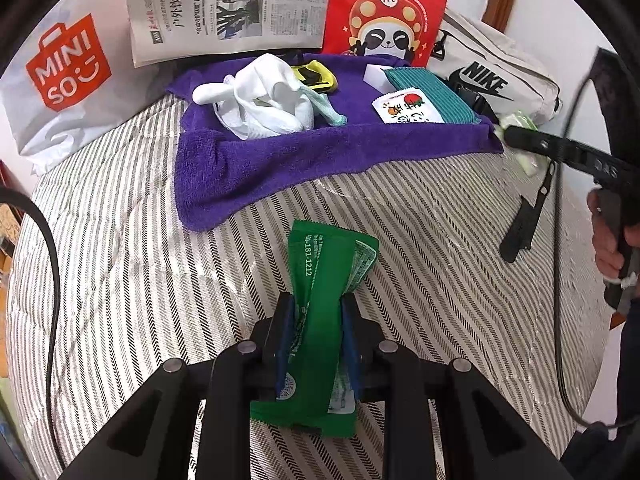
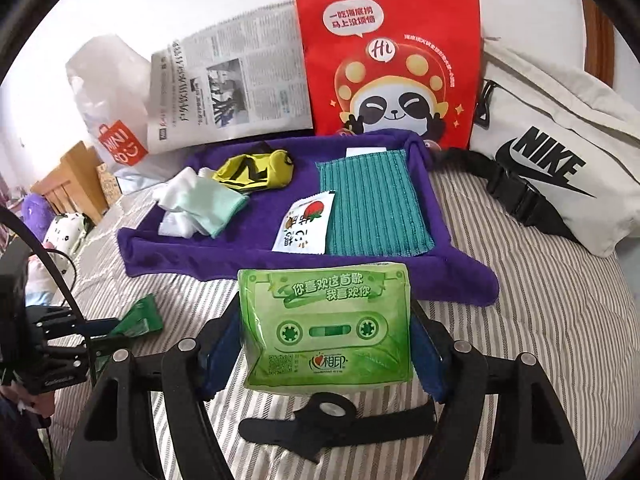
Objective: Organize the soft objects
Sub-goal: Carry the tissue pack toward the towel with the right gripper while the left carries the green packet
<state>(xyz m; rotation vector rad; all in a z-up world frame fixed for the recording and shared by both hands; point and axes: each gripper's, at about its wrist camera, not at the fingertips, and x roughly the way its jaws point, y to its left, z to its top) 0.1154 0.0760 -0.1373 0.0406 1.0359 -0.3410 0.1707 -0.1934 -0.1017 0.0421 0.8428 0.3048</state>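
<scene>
Both grippers are carrying packs, left gripper [image 1: 316,332] pinching the dark green pack [image 1: 324,280], right gripper [image 2: 324,344] hugging the light green tissue pack [image 2: 326,320], so I'd be easing both toward 12 o'clock onto the purple towel [image 2: 208,252].

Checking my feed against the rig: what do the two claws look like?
Both claws, left claw and right claw, have black linkage arms with silver rivets and dark blue finger pads. Black cables trail from each, and a bare hand shows at the right claw's handle.
</scene>
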